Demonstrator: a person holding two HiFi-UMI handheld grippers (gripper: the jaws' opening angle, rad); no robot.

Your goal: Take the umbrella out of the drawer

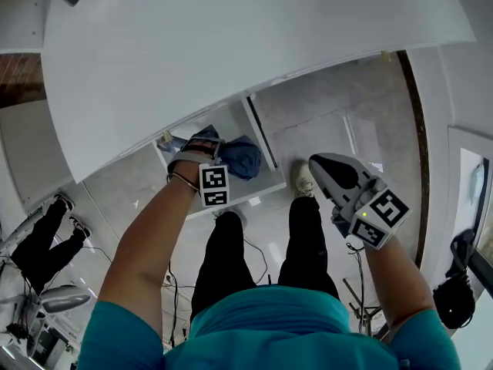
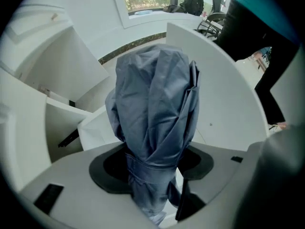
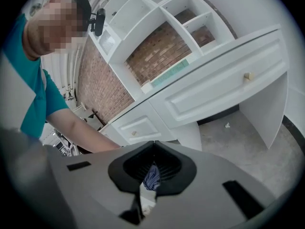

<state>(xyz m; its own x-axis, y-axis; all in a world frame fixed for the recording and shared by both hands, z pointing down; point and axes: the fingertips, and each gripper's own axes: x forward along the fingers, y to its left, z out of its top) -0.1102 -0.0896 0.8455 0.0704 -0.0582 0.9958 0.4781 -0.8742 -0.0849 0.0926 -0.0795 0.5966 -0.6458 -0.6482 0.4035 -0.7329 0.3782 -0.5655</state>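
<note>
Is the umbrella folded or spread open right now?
Folded: the umbrella is a tight bundle of blue-grey cloth with a strap round it, gripped by the left hand-held gripper.

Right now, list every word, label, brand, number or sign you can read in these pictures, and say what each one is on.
There are no readable words or numbers in any view.
Left cube: black-and-white square patterns, no letters.
Right cube: the same kind of patterns, no letters.
Umbrella: plain blue cloth, no print shows.
Drawer fronts: plain white, no label.
</note>
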